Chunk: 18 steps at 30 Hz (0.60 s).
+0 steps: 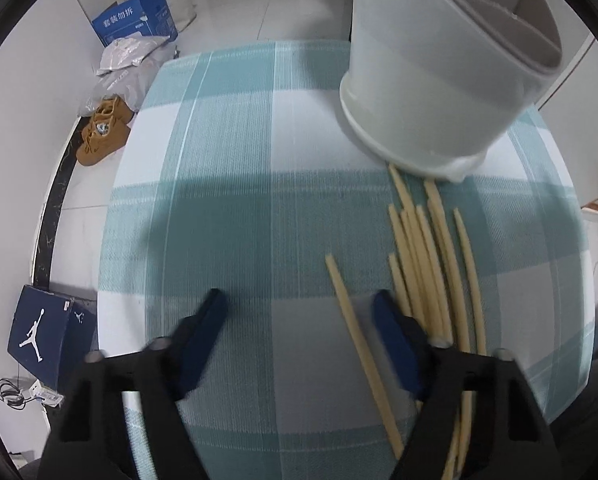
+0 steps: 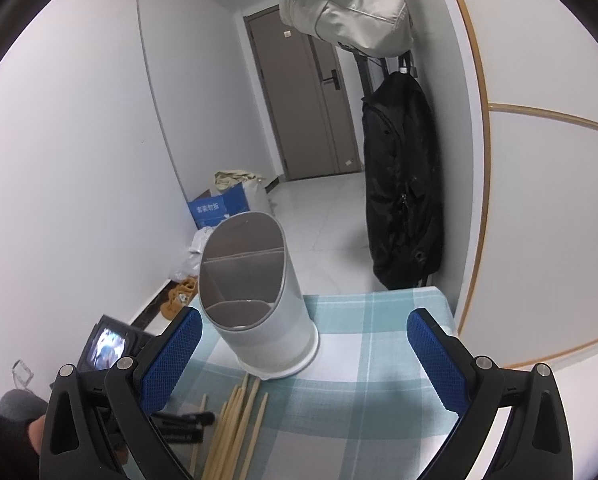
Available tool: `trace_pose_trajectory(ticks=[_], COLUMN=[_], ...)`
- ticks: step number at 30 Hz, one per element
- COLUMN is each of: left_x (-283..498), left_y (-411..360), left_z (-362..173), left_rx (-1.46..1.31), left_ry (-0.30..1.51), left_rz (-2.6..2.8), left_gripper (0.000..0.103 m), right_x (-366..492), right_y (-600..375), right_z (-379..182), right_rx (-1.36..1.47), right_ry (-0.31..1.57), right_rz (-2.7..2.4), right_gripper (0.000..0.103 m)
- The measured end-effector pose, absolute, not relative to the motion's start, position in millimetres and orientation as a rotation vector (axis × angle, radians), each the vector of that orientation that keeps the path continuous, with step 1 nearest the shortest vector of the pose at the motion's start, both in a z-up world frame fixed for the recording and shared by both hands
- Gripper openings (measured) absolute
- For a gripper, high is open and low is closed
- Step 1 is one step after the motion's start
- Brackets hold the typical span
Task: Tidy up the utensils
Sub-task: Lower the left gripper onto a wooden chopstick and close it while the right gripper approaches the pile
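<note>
A: Starting left: the left gripper [image 1: 299, 320] hangs low over the teal-and-white checked tablecloth [image 1: 235, 184], fingers spread wide, nothing between them. The loose pale wooden chopsticks [image 1: 423, 256] lie just beside its right finger.

B: So shift right, straddle one stick mid-length, close gently.

A: Then the tall grey-white plastic utensil holder with inner dividers [image 2: 255, 292] stands just past the tips. The right gripper [image 2: 303, 354], also wide and empty, could steady it.
</note>
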State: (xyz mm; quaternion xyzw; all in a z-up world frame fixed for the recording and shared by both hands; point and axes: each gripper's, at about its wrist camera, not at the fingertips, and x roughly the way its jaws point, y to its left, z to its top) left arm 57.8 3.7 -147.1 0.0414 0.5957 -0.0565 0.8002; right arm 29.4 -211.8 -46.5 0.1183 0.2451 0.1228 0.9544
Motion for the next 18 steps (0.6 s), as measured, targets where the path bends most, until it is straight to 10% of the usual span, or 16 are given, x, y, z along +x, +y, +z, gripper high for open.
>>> trace_pose_trajectory(ticks=[6,18], left_x=[64,68], left_y=[-1,19], left_z=[-148,-132], left_rx=[0.1,-0.031], left_ry=[1.261,1.194], left_rz=[-0.146,-0.124], left_gripper=[0.006,0.001], right_x=[33,35], right_y=[-213,-197], right_z=[-52,-72], right_rx=[0.255,0.26], right_ry=[0.537,0.666], right_rz=[0.273,0.349], right_gripper=[0.103,0.096])
